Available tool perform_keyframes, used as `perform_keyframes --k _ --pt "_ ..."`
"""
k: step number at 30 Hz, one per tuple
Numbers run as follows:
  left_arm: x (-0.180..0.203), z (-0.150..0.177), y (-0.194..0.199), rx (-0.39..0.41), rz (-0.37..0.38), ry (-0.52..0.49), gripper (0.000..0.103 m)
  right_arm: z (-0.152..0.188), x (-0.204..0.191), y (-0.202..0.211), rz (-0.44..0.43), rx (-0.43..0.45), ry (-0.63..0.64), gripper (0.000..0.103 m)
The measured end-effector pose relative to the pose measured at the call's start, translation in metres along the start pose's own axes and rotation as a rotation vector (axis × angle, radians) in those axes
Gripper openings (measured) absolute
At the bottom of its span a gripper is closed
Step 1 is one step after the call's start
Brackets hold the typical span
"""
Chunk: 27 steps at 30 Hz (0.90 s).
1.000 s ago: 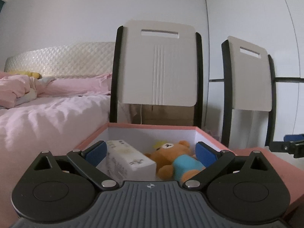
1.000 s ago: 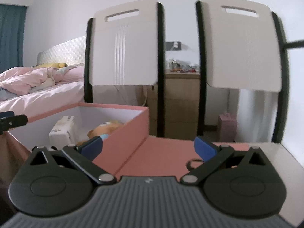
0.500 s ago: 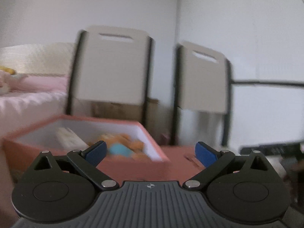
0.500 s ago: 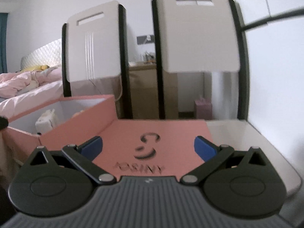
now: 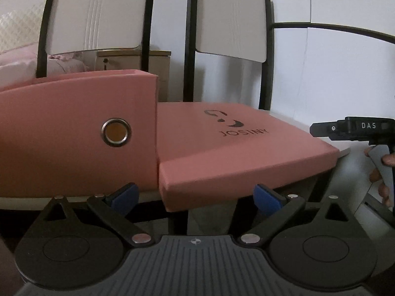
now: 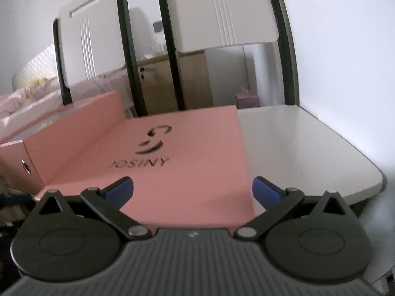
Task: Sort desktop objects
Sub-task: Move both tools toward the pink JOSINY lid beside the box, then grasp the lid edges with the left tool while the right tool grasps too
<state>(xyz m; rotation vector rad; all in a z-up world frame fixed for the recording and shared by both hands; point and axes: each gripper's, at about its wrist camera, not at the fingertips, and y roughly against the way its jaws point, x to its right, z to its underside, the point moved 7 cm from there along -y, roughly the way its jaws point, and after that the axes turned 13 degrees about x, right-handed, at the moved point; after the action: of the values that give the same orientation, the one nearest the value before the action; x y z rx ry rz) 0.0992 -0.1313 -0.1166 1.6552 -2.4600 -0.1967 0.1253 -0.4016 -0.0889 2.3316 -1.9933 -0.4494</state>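
In the left wrist view the left gripper (image 5: 195, 194) sits low at the bottom centre of the frame, its blue-tipped fingers (image 5: 124, 193) spread wide with nothing between them, facing the near edge of the pink lid (image 5: 237, 143), which lies flat on the white table (image 5: 350, 170) and bears the printed word JOSINY. Touching the lid's left side stands the pink box (image 5: 74, 133), filling the left half of the frame, with a round metal grommet (image 5: 116, 132) in its facing wall; its inside cannot be seen from here. At the right edge a hand (image 5: 381, 172) holds a black handle marked DAS. In the right wrist view the right gripper (image 6: 192, 188) is also spread wide and empty, its fingers just over the lid's near end at lower centre, the box at left and bare tabletop at right. Two white chair backs (image 6: 222, 9) and a wooden cabinet (image 6: 192, 79) stand behind.
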Motion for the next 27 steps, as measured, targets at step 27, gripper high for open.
perform_keyframes --k 27 --pt "0.010 0.003 -0.018 -0.048 0.034 0.001 0.100 0.013 0.008 -0.020 0.028 -0.026 -0.008 0.103"
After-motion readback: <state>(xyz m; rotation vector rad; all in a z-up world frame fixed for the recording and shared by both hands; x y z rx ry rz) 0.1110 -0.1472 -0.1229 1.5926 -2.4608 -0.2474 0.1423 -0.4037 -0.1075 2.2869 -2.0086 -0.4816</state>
